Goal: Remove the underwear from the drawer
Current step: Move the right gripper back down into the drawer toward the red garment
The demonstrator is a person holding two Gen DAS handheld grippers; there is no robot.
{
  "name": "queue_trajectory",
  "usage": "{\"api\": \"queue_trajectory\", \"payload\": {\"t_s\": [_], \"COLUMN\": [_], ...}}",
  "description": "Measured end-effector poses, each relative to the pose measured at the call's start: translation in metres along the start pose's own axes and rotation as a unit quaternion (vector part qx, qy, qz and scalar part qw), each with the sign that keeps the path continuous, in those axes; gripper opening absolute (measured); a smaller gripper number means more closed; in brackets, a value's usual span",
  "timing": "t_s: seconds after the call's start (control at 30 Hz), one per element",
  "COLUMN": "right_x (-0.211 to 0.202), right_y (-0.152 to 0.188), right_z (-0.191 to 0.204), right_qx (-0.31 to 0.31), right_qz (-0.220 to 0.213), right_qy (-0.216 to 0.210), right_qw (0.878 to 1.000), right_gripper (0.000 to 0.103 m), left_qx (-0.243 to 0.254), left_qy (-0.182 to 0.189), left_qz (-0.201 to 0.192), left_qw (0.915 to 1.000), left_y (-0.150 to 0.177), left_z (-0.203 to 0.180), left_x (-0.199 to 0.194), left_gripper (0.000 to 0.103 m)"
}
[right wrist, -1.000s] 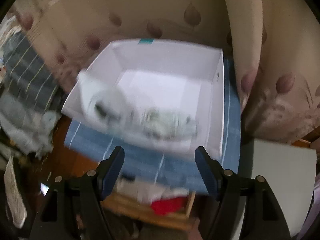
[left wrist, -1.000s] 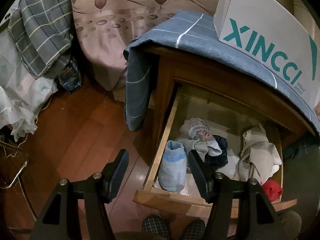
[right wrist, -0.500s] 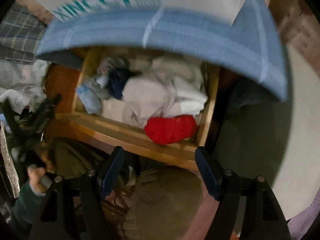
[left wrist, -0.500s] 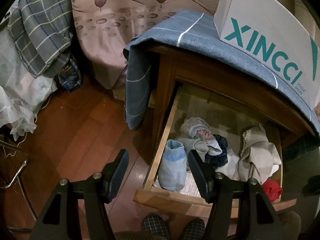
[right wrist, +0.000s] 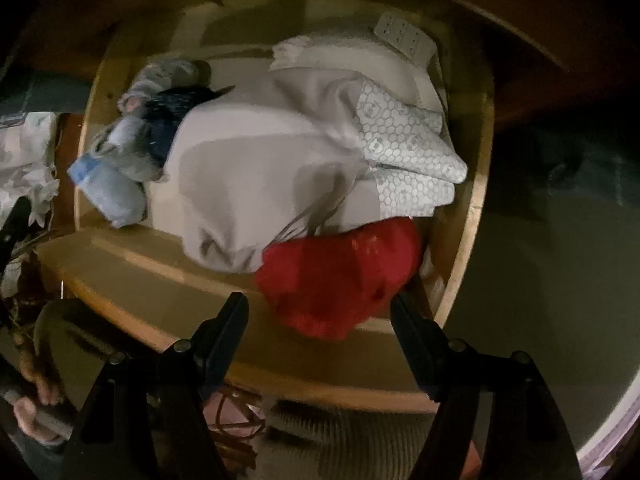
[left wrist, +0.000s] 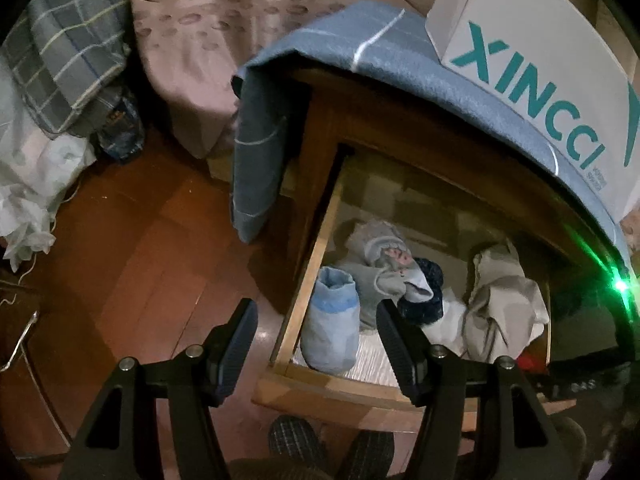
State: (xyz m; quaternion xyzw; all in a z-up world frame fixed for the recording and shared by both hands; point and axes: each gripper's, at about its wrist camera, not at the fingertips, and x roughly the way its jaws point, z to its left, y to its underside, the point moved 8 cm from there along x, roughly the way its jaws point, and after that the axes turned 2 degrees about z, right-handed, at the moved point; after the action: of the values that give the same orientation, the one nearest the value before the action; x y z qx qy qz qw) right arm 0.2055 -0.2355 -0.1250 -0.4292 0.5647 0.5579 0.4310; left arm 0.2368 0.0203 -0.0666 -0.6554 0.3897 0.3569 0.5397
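Several garments crowd the open drawer (right wrist: 464, 264); the red underwear (right wrist: 340, 276) lies bunched in its front right corner, touching the front board, with a pale grey garment (right wrist: 248, 176) draped against its upper left edge and honeycomb-patterned cloth (right wrist: 404, 148) just behind; my right gripper (right wrist: 318, 312) hangs above the red piece with its jaws having just spread wider, nothing between them, the pads straddling it without pressing; my left gripper (left wrist: 316, 320) hovers open and empty near the drawer's left rail, over a light blue rolled piece (left wrist: 332, 328); I judge the risks to be catching the grey garment's loose cords along with the red, or a finger striking the front board, since the piece sits so tight in that corner.
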Motion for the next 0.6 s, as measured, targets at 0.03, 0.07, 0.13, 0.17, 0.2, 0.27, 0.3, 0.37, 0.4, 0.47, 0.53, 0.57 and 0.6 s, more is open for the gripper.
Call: {"api": "queue_trajectory", "payload": {"t_s": [0.03, 0.07, 0.13, 0.17, 0.2, 0.27, 0.3, 0.37, 0.4, 0.47, 0.53, 0.57, 0.6], "right_x": [0.004, 0.009, 0.017, 0.020, 0.023, 0.028, 0.030, 0.034, 0.037, 0.041, 0.046, 0.048, 0.048], "right_y": [-0.002, -0.003, -0.004, -0.005, -0.005, -0.006, -0.006, -0.005, -0.004, -0.002, 0.001, 0.002, 0.003], "right_z": [-0.001, -0.001, -0.001, -0.001, -0.001, -0.001, -0.001, -0.001, -0.001, 0.000, -0.002, -0.003, -0.003], "right_qx": [0.003, 0.004, 0.009, 0.011, 0.012, 0.012, 0.014, 0.014, 0.014, 0.017, 0.030, 0.034, 0.037], "right_qz": [0.002, 0.006, 0.014, 0.016, 0.017, 0.022, 0.023, 0.027, 0.029, 0.034, 0.037, 0.038, 0.037], "right_qy": [0.003, 0.004, -0.001, -0.001, 0.000, 0.000, -0.001, -0.001, 0.000, -0.005, -0.021, -0.030, -0.041], "right_qw": [1.000, 1.000, 1.000, 1.000, 1.000, 1.000, 1.000, 1.000, 0.999, 0.999, 0.999, 0.998, 0.998], "right_gripper": [0.078, 0.078, 0.078, 0.078, 0.079, 0.081, 0.082, 0.082, 0.082, 0.082, 0.080, 0.076, 0.071], "left_qx": [0.001, 0.004, 0.008, 0.011, 0.014, 0.026, 0.034, 0.047, 0.052, 0.056, 0.054, 0.053, 0.052], "left_qy": [0.002, 0.006, 0.011, 0.014, 0.016, 0.018, 0.017, 0.019, 0.021, 0.025, 0.032, 0.032, 0.031], "left_qz": [0.005, 0.010, 0.020, 0.023, 0.026, 0.030, 0.033, 0.040, 0.044, 0.053, 0.063, 0.066, 0.068], "left_qw": [1.0000, 0.9999, 0.9997, 0.9996, 0.9994, 0.9991, 0.9987, 0.9979, 0.9975, 0.9967, 0.9960, 0.9959, 0.9959], "left_y": [-0.001, -0.002, -0.005, -0.007, -0.008, -0.012, -0.013, -0.015, -0.015, -0.015, -0.014, -0.014, -0.013], "left_z": [0.000, -0.002, -0.003, -0.003, -0.005, -0.008, -0.010, -0.014, -0.017, -0.018, -0.019, -0.019, -0.018], "left_x": [0.001, 0.002, 0.005, 0.005, 0.005, 0.005, 0.005, 0.006, 0.006, 0.008, 0.010, 0.010, 0.010], "left_gripper": [0.063, 0.063, 0.063, 0.063, 0.063, 0.063, 0.063, 0.063, 0.063, 0.063, 0.063, 0.063, 0.063]}}
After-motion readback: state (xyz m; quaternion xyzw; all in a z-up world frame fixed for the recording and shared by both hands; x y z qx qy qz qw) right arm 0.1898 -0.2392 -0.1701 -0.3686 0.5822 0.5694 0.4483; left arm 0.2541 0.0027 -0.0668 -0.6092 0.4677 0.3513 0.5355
